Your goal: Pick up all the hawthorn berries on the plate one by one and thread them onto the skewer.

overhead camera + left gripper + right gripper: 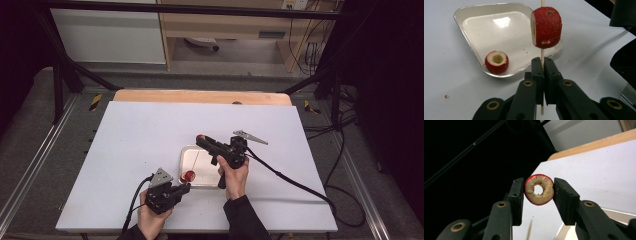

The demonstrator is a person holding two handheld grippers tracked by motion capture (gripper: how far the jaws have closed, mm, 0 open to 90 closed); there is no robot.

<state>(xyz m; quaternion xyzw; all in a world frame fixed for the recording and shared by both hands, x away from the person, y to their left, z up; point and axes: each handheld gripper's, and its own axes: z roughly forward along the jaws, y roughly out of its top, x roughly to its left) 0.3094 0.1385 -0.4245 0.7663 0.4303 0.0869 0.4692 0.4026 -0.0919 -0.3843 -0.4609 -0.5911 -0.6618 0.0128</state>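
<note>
Nearest to the person, the left tongs (542, 72) are squeezed tight on a thin wooden stick (542, 53). The stick stands almost straight up, and one red fruit piece with a hole through it (546, 27) is already pushed onto it, above the jaws. Holding the stick low down like this leaves the top end free, likely so more fruit can slide on from above. Just past these tongs sits a small shiny tray (466, 41) on the white worktop (135, 140). One more red fruit piece (496, 62) rests in the tray's near corner with its hole facing up, waiting its turn. A little farther out, the right tongs (538, 191) hold another fruit ring (539, 189) up in the air over the far side of the tray. The jaws are only part way closed, one on each red side of the ring, so the hole in the middle stays open and clear. That looks like a smart way to hold it, because the stick needs that hole. The ring is well apart from the stick for now. I think the next job is to bring the ring over the stick's tip and push it down.
</note>
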